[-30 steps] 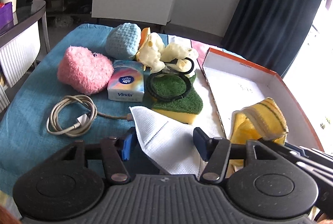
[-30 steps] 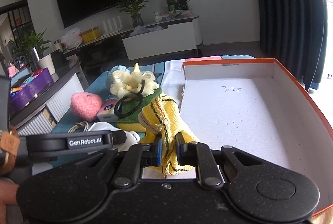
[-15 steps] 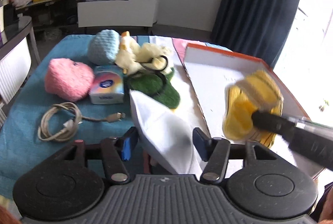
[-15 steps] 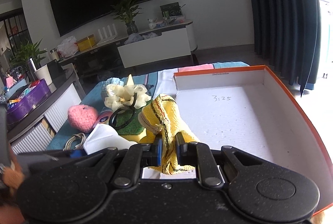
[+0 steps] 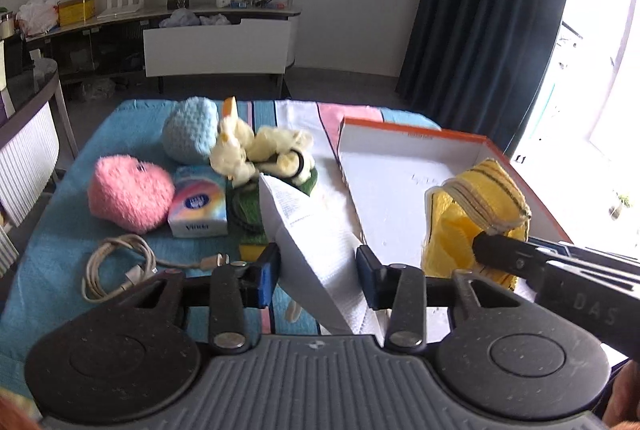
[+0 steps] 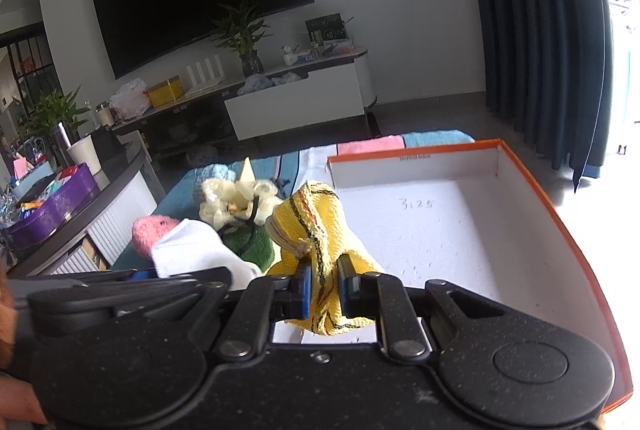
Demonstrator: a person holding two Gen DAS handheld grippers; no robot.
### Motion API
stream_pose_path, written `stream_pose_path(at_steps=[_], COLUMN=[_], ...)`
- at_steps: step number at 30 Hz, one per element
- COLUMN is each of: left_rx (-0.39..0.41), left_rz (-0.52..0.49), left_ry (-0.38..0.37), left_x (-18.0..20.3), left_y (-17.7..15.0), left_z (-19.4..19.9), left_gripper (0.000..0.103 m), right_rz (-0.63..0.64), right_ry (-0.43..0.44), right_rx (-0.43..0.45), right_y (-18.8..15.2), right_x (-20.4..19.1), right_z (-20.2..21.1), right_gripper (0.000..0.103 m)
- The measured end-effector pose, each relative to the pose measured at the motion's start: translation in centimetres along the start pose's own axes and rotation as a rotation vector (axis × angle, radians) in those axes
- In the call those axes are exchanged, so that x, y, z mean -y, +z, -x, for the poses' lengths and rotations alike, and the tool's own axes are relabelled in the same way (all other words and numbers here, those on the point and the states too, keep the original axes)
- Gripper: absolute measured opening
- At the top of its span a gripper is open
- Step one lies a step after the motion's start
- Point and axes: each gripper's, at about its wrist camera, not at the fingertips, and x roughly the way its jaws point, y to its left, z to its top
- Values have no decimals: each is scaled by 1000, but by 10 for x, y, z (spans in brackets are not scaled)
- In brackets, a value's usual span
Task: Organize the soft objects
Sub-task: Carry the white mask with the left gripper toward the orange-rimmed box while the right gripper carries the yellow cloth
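Note:
My left gripper (image 5: 316, 270) is closing its jaws on a white cloth (image 5: 304, 230), which stands up between the fingers, lifted off the blue table cover. My right gripper (image 6: 323, 284) is shut on a yellow striped cloth (image 6: 316, 226) and holds it at the near left edge of the orange-rimmed white box (image 6: 440, 230). In the left wrist view the yellow cloth (image 5: 472, 206) hangs over the box (image 5: 392, 182), pinched by the right gripper's black fingers (image 5: 500, 250). The white cloth (image 6: 192, 246) also shows at the left of the right wrist view.
On the table lie a pink plush (image 5: 128, 194), a blue knitted ball (image 5: 190, 136), a tissue pack (image 5: 198, 206), a cream plush toy (image 5: 248, 150), a green sponge (image 5: 248, 202) and a coiled cable (image 5: 116, 266). A dark side table (image 6: 100, 186) stands left.
The left jaws narrowed on the white cloth, which rose off the table. Both grippers lifted a little, and the yellow cloth now hangs higher over the box.

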Motion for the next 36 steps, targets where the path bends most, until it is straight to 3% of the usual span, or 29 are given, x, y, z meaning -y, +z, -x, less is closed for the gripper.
stream_pose_path(at_steps=[13, 36], left_rx=[13, 9], left_rz=[-24, -36], left_ry=[38, -11], left_x=[8, 26], left_y=[31, 51], left_z=[9, -4], left_gripper=[42, 42], right_rz=[8, -9], right_ry=[-6, -44], right_rx=[36, 61], right_y=[29, 55], right_x=[6, 23], right_z=[11, 10], right_gripper=[17, 17])
